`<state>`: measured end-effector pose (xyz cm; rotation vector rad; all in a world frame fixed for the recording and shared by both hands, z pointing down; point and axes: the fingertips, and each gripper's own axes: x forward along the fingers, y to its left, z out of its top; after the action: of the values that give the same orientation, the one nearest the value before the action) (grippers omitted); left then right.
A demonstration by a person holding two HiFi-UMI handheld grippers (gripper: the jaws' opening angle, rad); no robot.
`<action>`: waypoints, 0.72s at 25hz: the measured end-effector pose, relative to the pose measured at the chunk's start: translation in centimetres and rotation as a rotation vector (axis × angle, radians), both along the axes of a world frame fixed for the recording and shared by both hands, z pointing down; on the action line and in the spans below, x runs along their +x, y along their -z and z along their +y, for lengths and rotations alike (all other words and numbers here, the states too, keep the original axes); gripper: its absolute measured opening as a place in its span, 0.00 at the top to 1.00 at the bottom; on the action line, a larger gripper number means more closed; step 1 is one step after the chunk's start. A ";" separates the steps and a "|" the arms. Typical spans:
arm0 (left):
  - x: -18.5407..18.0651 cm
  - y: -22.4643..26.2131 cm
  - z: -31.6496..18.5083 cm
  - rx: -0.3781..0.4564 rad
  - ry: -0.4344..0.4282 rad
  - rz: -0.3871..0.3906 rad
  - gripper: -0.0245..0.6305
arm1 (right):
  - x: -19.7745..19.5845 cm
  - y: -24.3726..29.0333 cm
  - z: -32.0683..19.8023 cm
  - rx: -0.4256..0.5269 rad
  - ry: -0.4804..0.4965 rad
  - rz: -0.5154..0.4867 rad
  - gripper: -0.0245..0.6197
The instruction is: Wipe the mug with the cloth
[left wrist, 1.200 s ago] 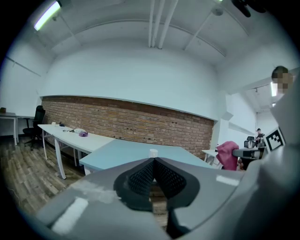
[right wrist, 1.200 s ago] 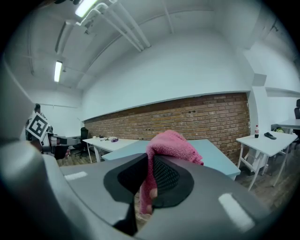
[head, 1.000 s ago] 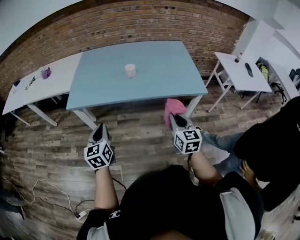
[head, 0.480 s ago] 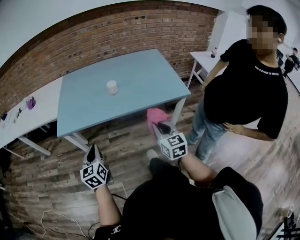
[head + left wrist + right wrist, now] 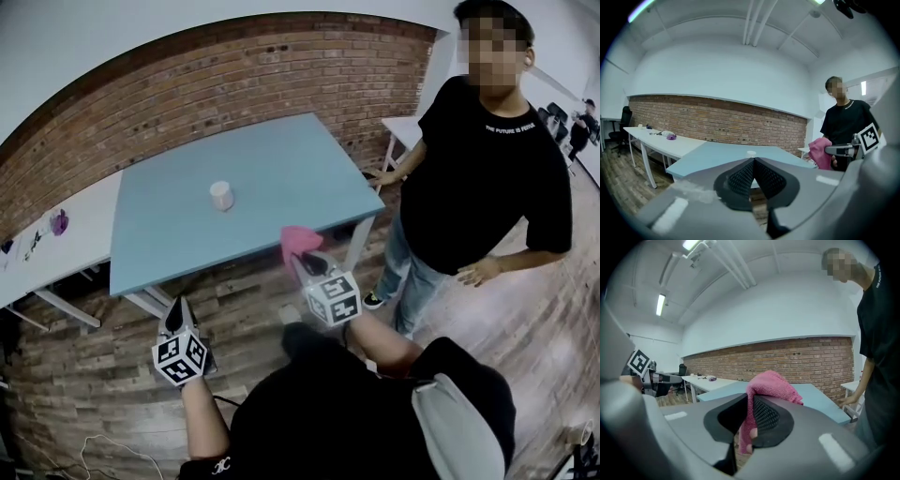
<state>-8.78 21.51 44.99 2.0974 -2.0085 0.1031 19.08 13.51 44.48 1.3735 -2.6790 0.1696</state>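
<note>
A small white mug point(image 5: 221, 195) stands near the middle of the light-blue table point(image 5: 281, 159); in the left gripper view the mug point(image 5: 751, 153) shows just above the jaw tips. My right gripper point(image 5: 302, 262) is shut on a pink cloth point(image 5: 298, 241), held in front of the table's near edge. In the right gripper view the cloth point(image 5: 769, 385) bunches over the jaw tips and hangs between them. My left gripper point(image 5: 174, 307) is lower left, over the floor, short of the table, jaws shut with nothing in them; its tips point(image 5: 753, 160) meet.
A person in a black T-shirt point(image 5: 487, 178) stands to the right of the table, one hand on a white table point(image 5: 405, 131) behind. Another white table point(image 5: 56, 244) with small items stands at left. A brick wall point(image 5: 234, 84) lies beyond, wooden floor point(image 5: 262, 291) below.
The view has swung: the table and mug now sit further left, and the standing person has come into sight at right. Both grippers have moved nearer the table; the cloth stays gripped.
</note>
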 end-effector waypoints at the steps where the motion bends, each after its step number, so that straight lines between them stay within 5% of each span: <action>1: -0.3 0.0 -1.1 0.002 0.001 -0.007 0.96 | -0.2 -0.2 -1.2 0.002 0.000 -0.002 0.91; 18: -0.9 -3.3 -18.8 -0.109 -0.047 0.012 0.96 | -2.9 -4.1 -19.3 -0.119 0.017 0.041 0.91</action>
<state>-9.73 2.75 48.28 2.0731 -1.9018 0.2038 16.18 -5.76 48.56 1.3047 -2.6002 0.2910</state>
